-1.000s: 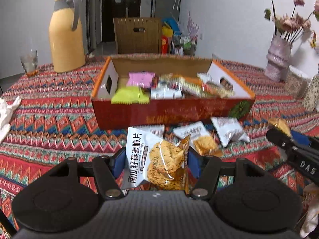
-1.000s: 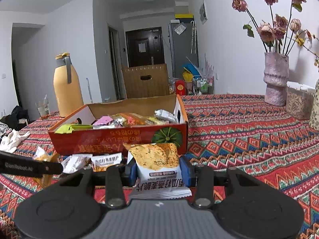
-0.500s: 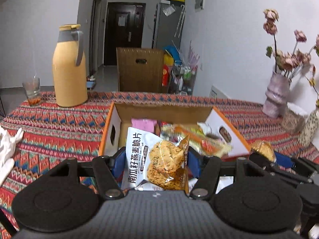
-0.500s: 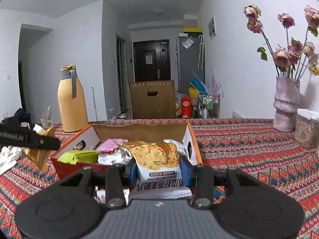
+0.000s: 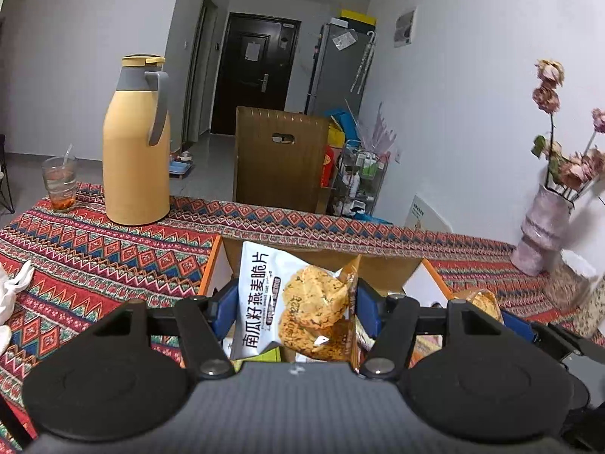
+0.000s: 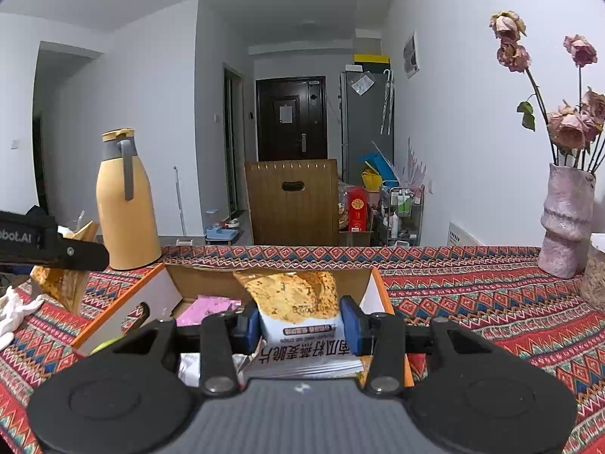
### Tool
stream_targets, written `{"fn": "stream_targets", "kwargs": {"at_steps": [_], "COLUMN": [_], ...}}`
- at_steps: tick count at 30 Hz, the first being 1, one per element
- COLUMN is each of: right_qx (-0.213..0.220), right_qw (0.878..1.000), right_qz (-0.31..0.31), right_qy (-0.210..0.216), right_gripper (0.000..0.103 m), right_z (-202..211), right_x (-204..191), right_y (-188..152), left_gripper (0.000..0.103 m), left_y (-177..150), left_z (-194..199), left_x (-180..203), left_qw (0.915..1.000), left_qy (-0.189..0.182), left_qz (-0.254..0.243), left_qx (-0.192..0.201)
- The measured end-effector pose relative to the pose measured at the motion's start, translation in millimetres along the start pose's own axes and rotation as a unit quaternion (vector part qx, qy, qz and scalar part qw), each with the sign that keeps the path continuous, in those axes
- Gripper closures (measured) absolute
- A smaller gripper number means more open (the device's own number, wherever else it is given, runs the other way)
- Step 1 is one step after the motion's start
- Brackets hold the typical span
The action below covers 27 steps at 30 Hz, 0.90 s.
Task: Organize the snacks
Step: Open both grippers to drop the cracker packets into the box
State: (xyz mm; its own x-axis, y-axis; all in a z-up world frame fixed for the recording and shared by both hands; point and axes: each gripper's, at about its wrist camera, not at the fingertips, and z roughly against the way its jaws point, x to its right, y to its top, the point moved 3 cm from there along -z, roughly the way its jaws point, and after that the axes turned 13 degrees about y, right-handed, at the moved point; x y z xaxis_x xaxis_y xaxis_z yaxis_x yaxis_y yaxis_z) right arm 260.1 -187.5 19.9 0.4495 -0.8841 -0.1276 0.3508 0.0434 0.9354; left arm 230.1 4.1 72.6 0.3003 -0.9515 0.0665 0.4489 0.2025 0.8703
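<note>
My left gripper (image 5: 291,308) is shut on a white cracker packet (image 5: 287,306) and holds it above the near left part of the open orange cardboard box (image 5: 210,268). My right gripper (image 6: 298,325) is shut on a second cracker packet (image 6: 298,314), upside down, above the box's right half (image 6: 378,295). A pink packet (image 6: 208,308) and a green one (image 6: 102,346) lie inside the box. The left gripper with its packet also shows in the right wrist view (image 6: 56,253). The right gripper's packet shows in the left wrist view (image 5: 480,300).
A yellow thermos (image 5: 136,143) and a glass with a spoon (image 5: 58,183) stand at the back left of the patterned tablecloth (image 5: 94,249). A pink vase of dried flowers (image 6: 565,223) stands at the right. White cloth (image 6: 15,310) lies at the left edge. A wooden chair (image 6: 291,200) is behind the table.
Both grippers have risen from table level and moved forward over the box, each still holding its packet. The loose packets in front of the box have dropped out of view.
</note>
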Motion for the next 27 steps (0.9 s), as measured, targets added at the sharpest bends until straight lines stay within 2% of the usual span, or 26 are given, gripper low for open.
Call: {"fn": "stream_targets", "kwargs": {"at_steps": [10,19,23,24,25,26,27], "right_qx": [0.005,-0.017,-0.028,-0.029,-0.029,-0.026,-0.022], "right_qw": [1.0,1.0,0.999,0.999,0.999,0.999,0.999], "right_qz": [0.004,-0.014,-0.022,-0.027,-0.033,-0.037,-0.04], "right_qy": [-0.008,-0.006,-0.006,-0.006,-0.008,-0.011,-0.014], "right_gripper": [0.061,0.062,0.06,0.052,0.036,0.027,0.01], "right_z": [-40.0,-58.6,-65.0,-65.0,-64.3,-63.6,-62.2], "right_x": [5.0,15.0,17.2,18.9,21.1,22.7,24.5], "right_y": [-1.2,-20.7,-23.9,-24.6,-24.4,-24.4,-24.3], "left_gripper": [0.04,0.04,0.028,0.022,0.018,0.011,0.003], "left_y": [-7.0,-22.6,-27.5,-28.0,-28.2,-27.4,-27.0], "left_z": [-47.2,-75.8,-79.0,-78.7,-78.1,-77.4,-75.9], "left_x": [-1.5,-1.5,0.6,0.5,-0.4,-1.4,-2.4], "left_qw": [0.9999,0.9994,0.9992,0.9992,0.9992,0.9992,0.9993], "left_qy": [0.002,0.009,0.011,0.009,0.007,0.009,0.014], "left_qz": [0.017,0.008,0.001,0.001,0.003,0.006,0.008], "left_qx": [-0.002,-0.032,-0.039,-0.04,-0.04,-0.038,-0.034]}}
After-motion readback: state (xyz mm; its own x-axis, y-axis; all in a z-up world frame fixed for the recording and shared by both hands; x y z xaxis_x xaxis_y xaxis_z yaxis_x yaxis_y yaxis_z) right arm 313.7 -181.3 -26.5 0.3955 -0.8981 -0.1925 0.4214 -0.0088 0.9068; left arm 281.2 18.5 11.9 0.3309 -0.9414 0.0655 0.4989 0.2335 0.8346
